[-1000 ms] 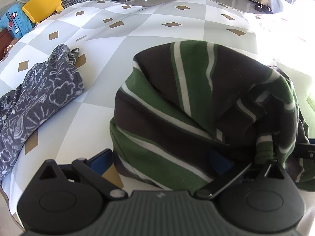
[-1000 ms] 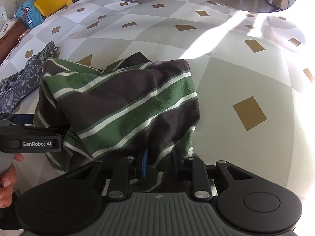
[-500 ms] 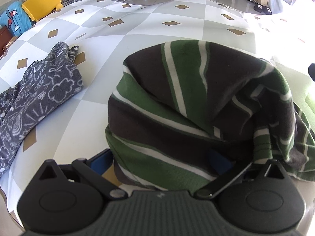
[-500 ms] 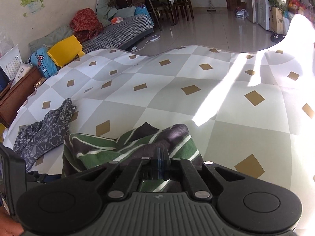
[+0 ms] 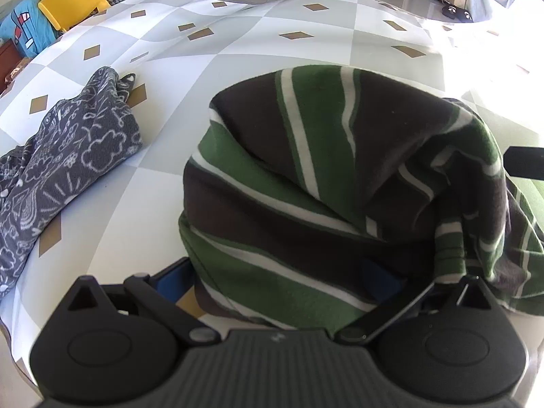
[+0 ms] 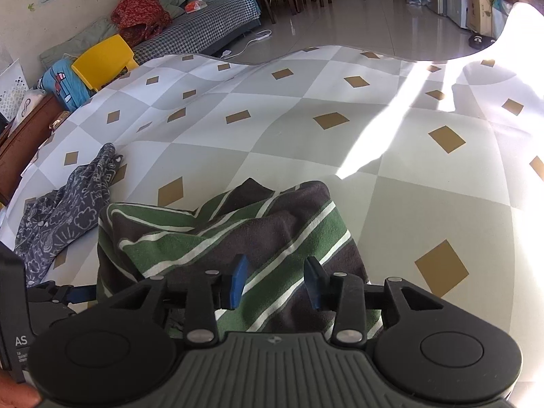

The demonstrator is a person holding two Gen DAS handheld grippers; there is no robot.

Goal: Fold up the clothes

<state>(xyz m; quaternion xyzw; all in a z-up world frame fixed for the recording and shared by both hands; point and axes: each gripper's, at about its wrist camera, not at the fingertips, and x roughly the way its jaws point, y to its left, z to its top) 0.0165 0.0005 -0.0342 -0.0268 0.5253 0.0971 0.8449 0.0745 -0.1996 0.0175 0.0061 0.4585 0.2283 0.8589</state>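
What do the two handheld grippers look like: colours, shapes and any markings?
Each gripper, left gripper and right gripper, has a ribbed dark grey body flanked by two round black housings, black linkage arms with silver rivets, and blue pads. White lettering ending "AS" marks the left unit's side.

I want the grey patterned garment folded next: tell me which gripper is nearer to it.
Left. The left gripper sits beside the grey patterned garment, open around the striped garment; the right gripper hovers over the stripes' far side.
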